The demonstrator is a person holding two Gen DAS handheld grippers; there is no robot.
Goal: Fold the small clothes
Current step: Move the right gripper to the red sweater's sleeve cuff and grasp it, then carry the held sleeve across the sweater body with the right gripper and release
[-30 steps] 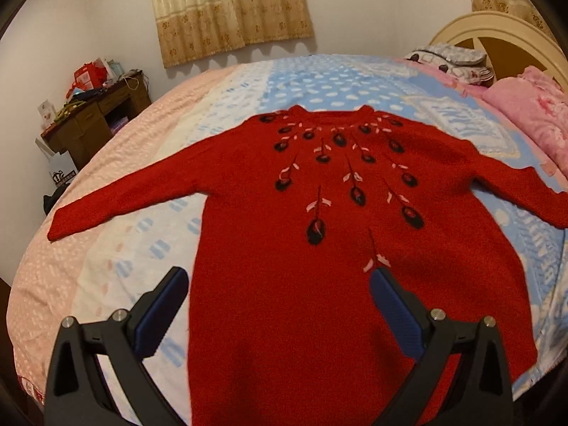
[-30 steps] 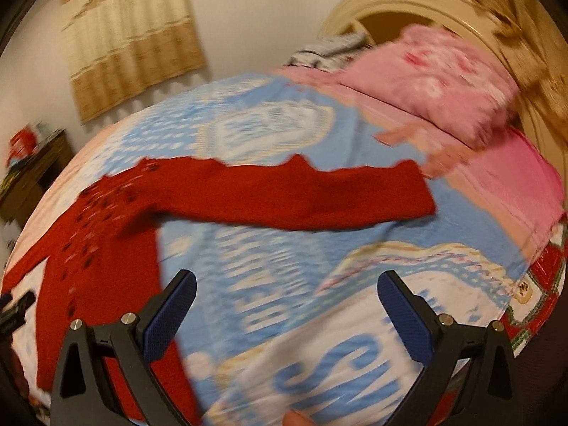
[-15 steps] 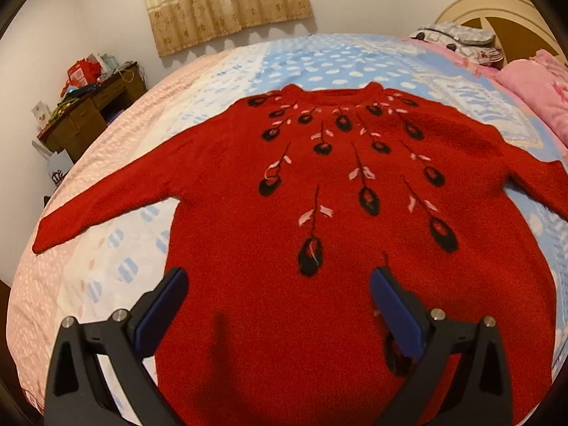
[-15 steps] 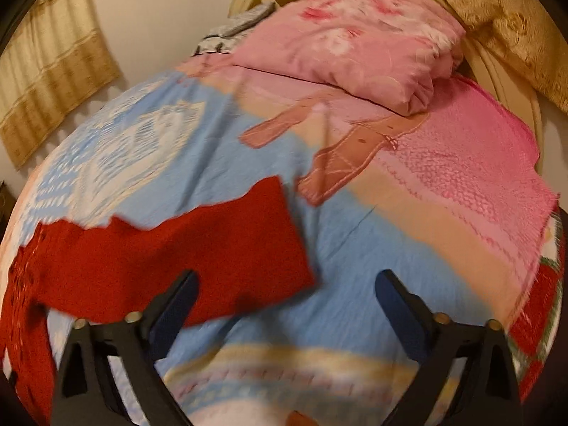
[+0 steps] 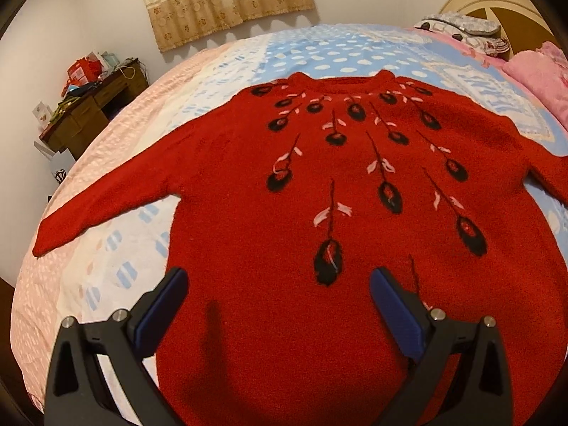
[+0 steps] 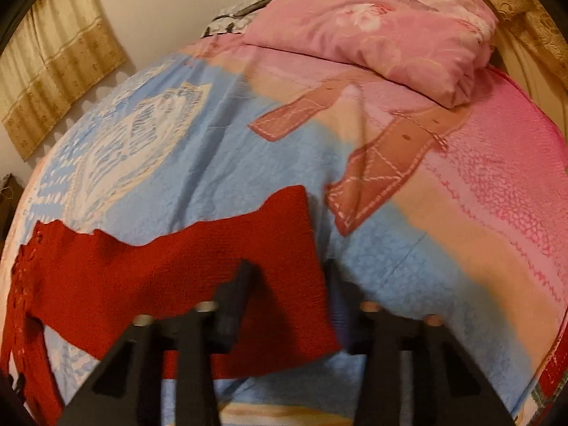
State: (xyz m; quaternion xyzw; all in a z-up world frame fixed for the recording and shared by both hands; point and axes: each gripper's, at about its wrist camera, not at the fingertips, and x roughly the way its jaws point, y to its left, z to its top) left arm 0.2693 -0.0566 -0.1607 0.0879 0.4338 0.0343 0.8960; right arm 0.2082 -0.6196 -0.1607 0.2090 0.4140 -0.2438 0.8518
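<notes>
Only the left wrist view shows the whole sweater (image 5: 319, 191), spread flat and front-up on the bed (image 5: 106, 277), collar away from the left gripper (image 5: 278, 284). That gripper hangs released over the lower body, jaws wide apart, its left finger over the sweater's left side edge. To its far left the left sleeve (image 5: 106, 195) ends near the bed's edge, with a desk (image 5: 88, 113) beyond; bare quilt lies left of the hem. The right wrist view alone shows the right sleeve (image 6: 220, 266) and its cuff, which lies between the fingers of the right gripper (image 6: 289, 284), jaws half-closed, not clamped. To the right of the cuff is open quilt, a pink pillow (image 6: 383, 21) well ahead.
</notes>
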